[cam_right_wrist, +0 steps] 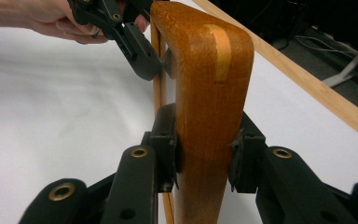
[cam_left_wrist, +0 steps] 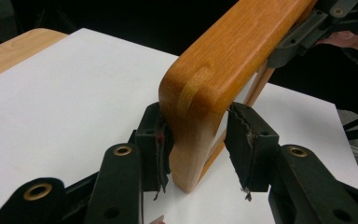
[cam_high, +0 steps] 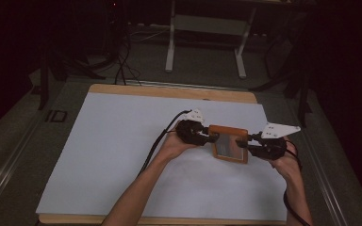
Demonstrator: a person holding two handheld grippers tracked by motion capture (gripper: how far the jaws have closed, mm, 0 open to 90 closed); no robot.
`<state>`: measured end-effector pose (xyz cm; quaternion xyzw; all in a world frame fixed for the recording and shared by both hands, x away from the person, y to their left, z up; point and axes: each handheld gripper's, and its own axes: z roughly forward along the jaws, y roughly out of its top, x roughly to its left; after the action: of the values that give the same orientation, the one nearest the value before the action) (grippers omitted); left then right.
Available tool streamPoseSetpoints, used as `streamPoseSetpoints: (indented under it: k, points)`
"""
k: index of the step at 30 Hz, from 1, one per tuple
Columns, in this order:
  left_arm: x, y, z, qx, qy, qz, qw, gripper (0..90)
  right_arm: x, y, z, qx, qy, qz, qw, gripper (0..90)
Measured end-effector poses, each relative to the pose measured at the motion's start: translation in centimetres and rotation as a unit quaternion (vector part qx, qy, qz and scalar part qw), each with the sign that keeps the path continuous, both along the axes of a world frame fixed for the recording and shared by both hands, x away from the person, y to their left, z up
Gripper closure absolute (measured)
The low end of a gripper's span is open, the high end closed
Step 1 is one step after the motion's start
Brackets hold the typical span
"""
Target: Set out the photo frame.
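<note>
High view: a wooden picture frame (cam_high: 229, 143) sits over the white sheet (cam_high: 122, 155) that covers the table (cam_high: 169, 91), right of centre. The left gripper (cam_high: 213, 137) meets the frame's left edge and the right gripper (cam_high: 242, 142) meets its right edge, so the frame is flanked from both ends. Whether the frame rests on the sheet or is lifted clear cannot be determined from this view.

Left gripper view: the jaws straddle one rail of the frame (cam_left_wrist: 214, 84). One pad (cam_left_wrist: 161, 144) touches the wood; the other pad (cam_left_wrist: 242, 140) stands off with a visible gap, so the left gripper (cam_left_wrist: 200, 149) is apart and not clamping. The frame's lower corner appears to sit on or just above the sheet (cam_left_wrist: 65, 102).

Right gripper view: both jaws of the right gripper (cam_right_wrist: 204, 156) press flat against opposite faces of the frame (cam_right_wrist: 205, 84) (no gap on either side), so it is clamped on the rail. The other gripper (cam_right_wrist: 135, 44) and a hand (cam_right_wrist: 42, 18) are seen at the far end.

Progress, as judged: the right-side grasp is complete; the left-side grasp remains to be finished. Any lift or repositioning is still outstanding.
</note>
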<state>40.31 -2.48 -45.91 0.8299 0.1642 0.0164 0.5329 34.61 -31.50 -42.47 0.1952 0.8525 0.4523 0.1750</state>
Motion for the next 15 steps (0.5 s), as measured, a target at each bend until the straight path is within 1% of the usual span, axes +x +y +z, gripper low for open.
streamPoseSetpoints:
  k: [3,9,12,15]
  points:
    - [-0.1,0.4,0.3,0.000,-0.002,0.001,1.0000,60.1,0.1,0.1,-0.1,0.010,0.004,0.003,0.9999,68.1]
    - [-0.5,1.8,1.3,-0.009,-0.013,0.007,0.9998,60.7,0.2,0.7,0.0,0.035,0.006,0.009,0.9993,68.1]
    - [-0.8,2.6,1.6,-0.014,-0.018,0.015,0.9996,60.9,0.2,1.3,0.2,0.044,0.004,0.012,0.9989,68.0]
    - [-1.1,3.5,1.8,-0.022,-0.019,0.026,0.9992,61.0,0.4,2.0,0.4,0.051,0.008,0.015,0.9985,67.7]
